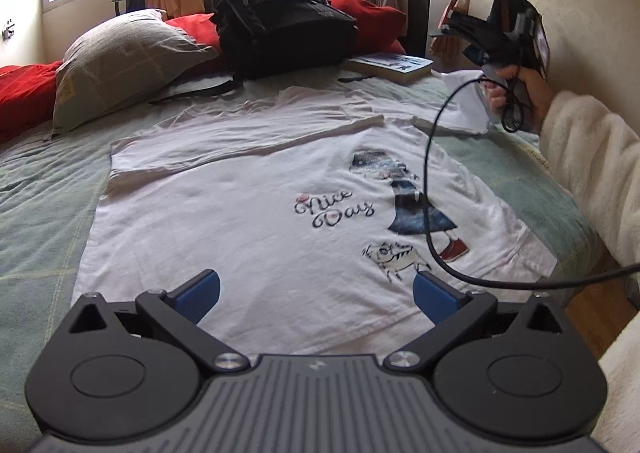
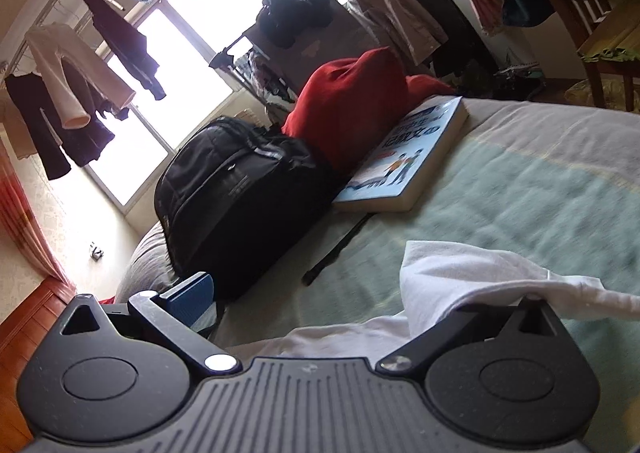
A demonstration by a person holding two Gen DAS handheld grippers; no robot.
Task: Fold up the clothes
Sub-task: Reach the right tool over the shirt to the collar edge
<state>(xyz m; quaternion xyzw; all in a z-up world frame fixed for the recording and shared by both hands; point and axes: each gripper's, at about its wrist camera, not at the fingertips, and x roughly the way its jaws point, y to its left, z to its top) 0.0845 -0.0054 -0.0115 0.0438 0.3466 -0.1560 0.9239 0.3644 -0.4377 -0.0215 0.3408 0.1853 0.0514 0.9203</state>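
Note:
A white T-shirt (image 1: 248, 213) with a "Nice Day" print lies spread flat, print up, on the green bedspread (image 1: 44, 205). My left gripper (image 1: 318, 293) hovers open over the shirt's near hem, with only cloth showing between its blue pads (image 1: 200, 293). At the far right, a hand in a fluffy white sleeve (image 1: 592, 157) holds my right gripper (image 1: 460, 33) above the shirt's far right sleeve (image 1: 464, 97), which is lifted. In the right wrist view, my right gripper (image 2: 344, 301) is spread wide. White cloth (image 2: 460, 277) drapes over and hides its right finger.
A black backpack (image 1: 276, 21), a thick book (image 1: 390, 65), a grey pillow (image 1: 120, 61) and red bedding (image 1: 24, 93) crowd the far end of the bed. A black cable (image 1: 430, 189) loops over the shirt's print. A wooden chair (image 2: 600, 33) and a clothes rack (image 2: 384, 9) stand beyond.

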